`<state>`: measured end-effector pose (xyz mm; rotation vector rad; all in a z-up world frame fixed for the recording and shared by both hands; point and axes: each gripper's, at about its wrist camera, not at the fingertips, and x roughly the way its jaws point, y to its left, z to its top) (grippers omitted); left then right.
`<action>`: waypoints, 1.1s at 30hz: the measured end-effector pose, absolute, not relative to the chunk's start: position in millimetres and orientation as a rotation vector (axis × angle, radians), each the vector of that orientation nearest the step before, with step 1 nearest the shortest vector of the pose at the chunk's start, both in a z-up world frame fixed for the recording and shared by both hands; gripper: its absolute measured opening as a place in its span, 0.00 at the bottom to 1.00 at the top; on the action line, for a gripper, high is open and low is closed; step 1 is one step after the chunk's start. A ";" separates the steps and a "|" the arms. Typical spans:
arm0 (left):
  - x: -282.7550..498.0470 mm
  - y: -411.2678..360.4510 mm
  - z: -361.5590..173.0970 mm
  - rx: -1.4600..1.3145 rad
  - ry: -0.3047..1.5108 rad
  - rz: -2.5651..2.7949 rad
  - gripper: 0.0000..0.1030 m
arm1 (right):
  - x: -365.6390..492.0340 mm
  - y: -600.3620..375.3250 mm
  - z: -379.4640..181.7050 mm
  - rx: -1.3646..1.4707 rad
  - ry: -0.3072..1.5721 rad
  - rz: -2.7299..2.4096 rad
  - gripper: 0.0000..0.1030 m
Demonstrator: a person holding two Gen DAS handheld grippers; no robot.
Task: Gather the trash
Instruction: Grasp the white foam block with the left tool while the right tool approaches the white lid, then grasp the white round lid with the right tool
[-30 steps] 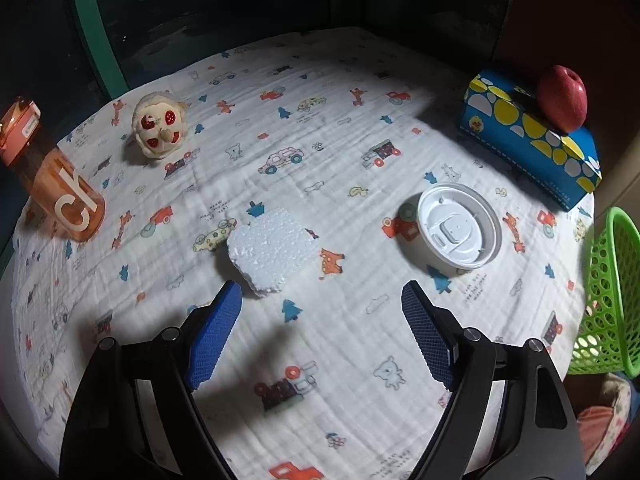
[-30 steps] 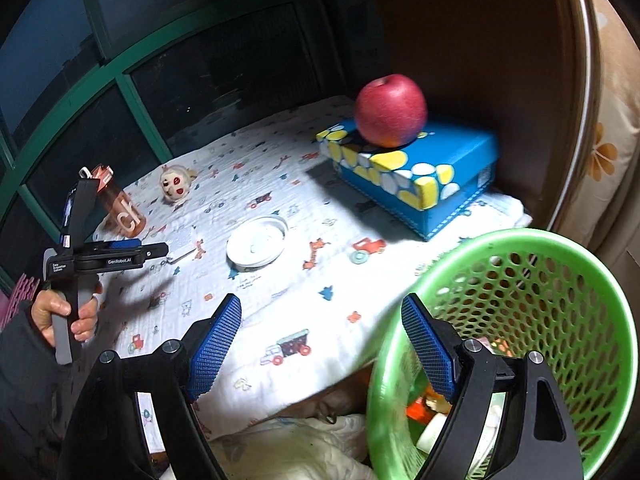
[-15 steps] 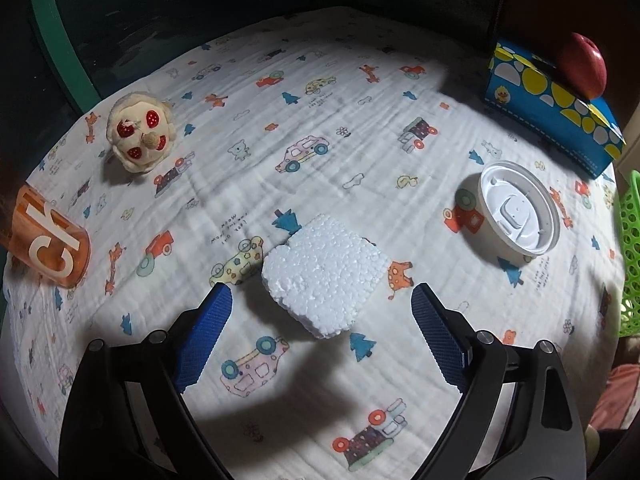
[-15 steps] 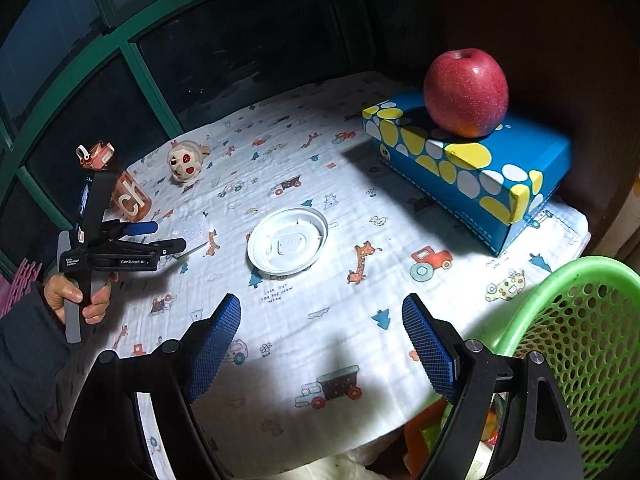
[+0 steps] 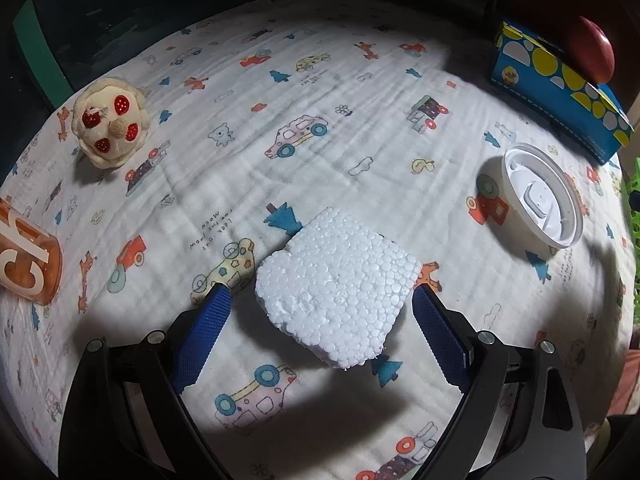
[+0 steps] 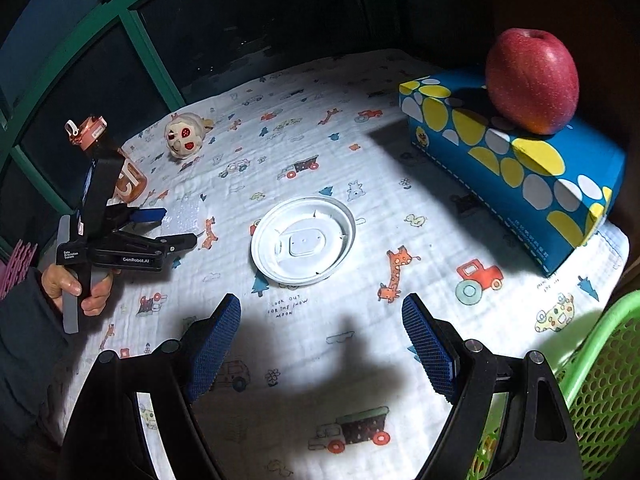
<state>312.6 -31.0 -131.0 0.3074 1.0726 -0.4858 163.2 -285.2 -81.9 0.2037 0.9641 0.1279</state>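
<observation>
A white foam chunk (image 5: 336, 292) lies on the printed cloth (image 5: 280, 168). My left gripper (image 5: 320, 292) is open and points steeply down, with a blue pad on each side of the foam and neither pressing it. To its right sits a white plastic lid (image 5: 540, 200), rim up. In the right wrist view the lid (image 6: 303, 240) is just ahead of my right gripper (image 6: 322, 304), which is open and holds nothing. The same view shows the left gripper (image 6: 172, 226) held in a hand at the left, over the foam (image 6: 184, 212).
A green mesh basket (image 6: 600, 360) with some items inside stands off the table's right edge. A red apple (image 6: 532, 80) rests on a blue and yellow box (image 6: 520, 168) at the back right. A plush toy (image 5: 110, 124) and an orange bottle (image 5: 28, 264) are at the left.
The left gripper came down and forward until the foam lay between its fingers, and its jaws widened slightly. The right gripper swung from over the basket toward the lid.
</observation>
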 end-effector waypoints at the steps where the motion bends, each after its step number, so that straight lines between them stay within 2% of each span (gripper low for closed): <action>1: 312.7 -30.6 -131.8 0.301 1.073 -0.492 0.84 | 167.7 -283.1 -84.2 0.196 0.968 0.132 0.78; 5: 312.4 -30.3 -134.2 0.294 1.075 -0.507 0.71 | 184.3 -276.1 -93.7 0.177 0.985 0.148 0.81; 17: 298.6 -22.4 -110.5 0.265 1.051 -0.468 0.70 | 229.6 -247.6 -119.9 0.112 1.038 0.200 0.91; 33: 286.3 -2.4 -95.4 0.126 1.073 -0.462 0.70 | 255.9 -240.9 -144.2 0.068 1.079 0.147 0.92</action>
